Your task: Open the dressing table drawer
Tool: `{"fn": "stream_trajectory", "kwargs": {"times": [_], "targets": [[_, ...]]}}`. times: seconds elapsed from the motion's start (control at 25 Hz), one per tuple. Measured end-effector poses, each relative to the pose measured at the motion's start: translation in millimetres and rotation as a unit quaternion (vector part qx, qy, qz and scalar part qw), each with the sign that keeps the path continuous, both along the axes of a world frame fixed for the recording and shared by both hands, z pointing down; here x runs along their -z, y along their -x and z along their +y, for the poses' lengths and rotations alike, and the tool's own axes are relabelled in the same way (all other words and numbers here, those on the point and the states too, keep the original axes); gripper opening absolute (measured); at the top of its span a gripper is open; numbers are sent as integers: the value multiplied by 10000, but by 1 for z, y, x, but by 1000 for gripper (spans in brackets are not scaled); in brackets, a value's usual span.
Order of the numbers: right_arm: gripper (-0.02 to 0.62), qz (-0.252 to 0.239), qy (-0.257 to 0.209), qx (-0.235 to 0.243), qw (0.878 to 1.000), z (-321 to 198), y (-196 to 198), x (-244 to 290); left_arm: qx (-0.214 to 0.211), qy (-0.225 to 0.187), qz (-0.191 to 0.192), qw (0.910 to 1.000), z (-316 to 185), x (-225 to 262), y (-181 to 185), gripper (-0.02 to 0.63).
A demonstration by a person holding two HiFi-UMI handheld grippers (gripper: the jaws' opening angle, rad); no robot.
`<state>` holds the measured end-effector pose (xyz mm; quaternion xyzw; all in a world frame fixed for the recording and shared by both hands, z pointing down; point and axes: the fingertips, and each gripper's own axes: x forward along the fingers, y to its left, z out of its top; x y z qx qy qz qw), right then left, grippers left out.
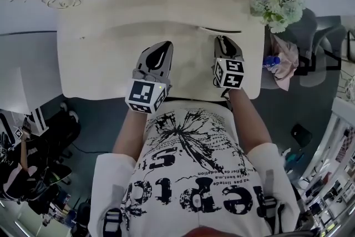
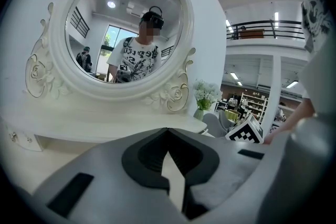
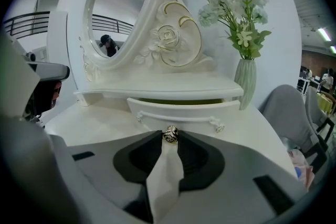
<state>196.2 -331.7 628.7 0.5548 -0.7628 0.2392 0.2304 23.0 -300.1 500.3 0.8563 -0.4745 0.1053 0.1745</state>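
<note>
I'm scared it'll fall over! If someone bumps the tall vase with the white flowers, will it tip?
Likely yes: the vase is tall and narrow, and the flowers spread wide above it, so it looks top-heavy. It looks hard, perhaps ceramic or glass, so a fall might crack it.

Large shop-like hall, mezzanine railing, stocked shelves, strip ceiling lights, white dressing table

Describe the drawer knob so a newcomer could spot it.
On the white dressing table, under the oval mirror, sits a curved drawer. Its knob is mid-front, held by the right gripper: small, dark, metallic, unlike the white trim beside it.
</note>
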Motion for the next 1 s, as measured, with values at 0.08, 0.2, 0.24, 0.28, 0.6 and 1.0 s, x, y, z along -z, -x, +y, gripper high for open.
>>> {"fn": "stream_trajectory", "kwargs": {"times": [0.08, 0.2, 0.24, 0.28, 0.6, 1.0], "targets": [[104, -10, 32, 4, 10000, 6, 1, -1, -8, -6, 6, 10000, 3, 1, 0, 8], [104, -19, 73, -3, 10000, 16, 2, -2, -27, 0, 15, 10000, 8, 2, 0, 8], [104, -19, 74, -4, 10000, 19, 1, -2, -32, 5, 23, 10000, 9, 2, 0, 8], [104, -18, 78, -3, 10000, 21, 1, -2, -34, 8, 32, 10000, 11, 2, 0, 8], [104, 15, 131, 15, 9999, 38, -1, -3, -59, 9, 52, 10000, 24, 3, -1, 8], [105, -59, 186, 66, 9998, 47, 1, -3, -60, -16, 56, 10000, 32, 7, -1, 8]]}}
